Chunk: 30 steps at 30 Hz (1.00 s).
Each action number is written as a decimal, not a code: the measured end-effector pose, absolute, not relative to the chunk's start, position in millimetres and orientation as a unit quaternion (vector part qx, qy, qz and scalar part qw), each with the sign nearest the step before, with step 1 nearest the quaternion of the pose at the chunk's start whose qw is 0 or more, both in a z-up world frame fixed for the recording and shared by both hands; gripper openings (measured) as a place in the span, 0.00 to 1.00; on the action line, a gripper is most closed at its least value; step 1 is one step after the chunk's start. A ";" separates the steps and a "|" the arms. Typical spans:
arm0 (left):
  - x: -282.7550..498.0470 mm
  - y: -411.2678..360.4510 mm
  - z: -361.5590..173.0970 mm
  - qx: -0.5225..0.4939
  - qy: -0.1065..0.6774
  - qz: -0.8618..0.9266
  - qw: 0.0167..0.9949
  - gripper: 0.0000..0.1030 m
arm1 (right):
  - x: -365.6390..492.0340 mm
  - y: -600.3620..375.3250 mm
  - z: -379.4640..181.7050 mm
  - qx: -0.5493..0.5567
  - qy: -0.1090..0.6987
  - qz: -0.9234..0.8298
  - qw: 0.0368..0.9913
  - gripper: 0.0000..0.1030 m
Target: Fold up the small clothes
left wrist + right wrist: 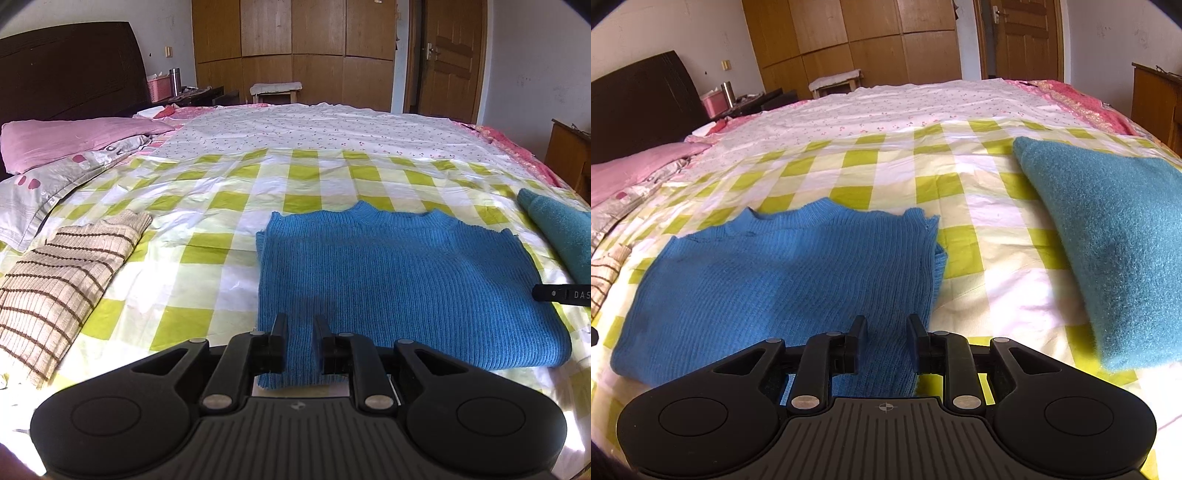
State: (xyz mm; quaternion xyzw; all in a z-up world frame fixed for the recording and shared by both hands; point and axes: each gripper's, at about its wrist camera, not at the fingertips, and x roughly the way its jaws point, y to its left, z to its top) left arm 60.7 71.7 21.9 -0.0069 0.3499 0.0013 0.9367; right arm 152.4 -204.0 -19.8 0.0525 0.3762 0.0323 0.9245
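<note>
Blue knit sweater (399, 280) is lying flat on the bed's green-checked sheet (207, 236), sleeves tucked in, collar pointing away from both jaws. Left gripper (300, 325) is sitting at the sweater's near left corner, jaws parted a little with the hem edge running up between them; fabric is filling the gap, but whether it is actually being pinched, cannot tell. Right gripper (885, 326) is sitting at the near right corner of the same sweater (783, 269), jaws parted somewhat wider, knit lying between and under them; grasp also unclear, cannot tell.

Left of the left jaws, a folded beige striped garment (62, 280) is resting on the sheet, well apart from the sweater. Right of the right jaws, a folded teal fuzzy garment (1108, 251) is lying on the sheet, near the sweater but not touching. In the left view the right gripper's finger tip is poking in at the far right edge, over the sweater's right side.

Ahead of the jaws, pink pillows (74, 140) are stacking up at the left by the dark headboard (70, 70).
</note>
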 end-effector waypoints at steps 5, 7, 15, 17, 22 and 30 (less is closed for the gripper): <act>67.6 77.6 10.3 -0.013 0.349 -0.005 0.937 0.23 | 158.1 -200.0 -32.0 0.043 0.372 0.026 0.927 0.29; 70.3 77.2 5.6 -0.005 0.346 -0.007 0.938 0.23 | 156.2 -198.2 -31.7 0.035 0.365 0.024 0.930 0.30; 81.3 70.7 -6.8 0.002 0.336 -0.036 0.941 0.23 | 154.9 -193.2 -20.3 0.028 0.357 0.012 0.934 0.30; 84.2 71.2 -8.1 -0.003 0.336 -0.043 0.941 0.23 | 154.3 -191.6 -17.3 0.029 0.356 0.009 0.934 0.30; 88.6 77.5 -9.8 -0.021 0.331 -0.047 0.942 0.23 | 153.0 -178.8 -9.3 0.024 0.358 0.015 0.933 0.30; 89.8 94.6 -18.5 -0.057 0.336 -0.044 0.939 0.23 | 162.4 -125.9 8.5 -0.007 0.357 0.068 0.932 0.31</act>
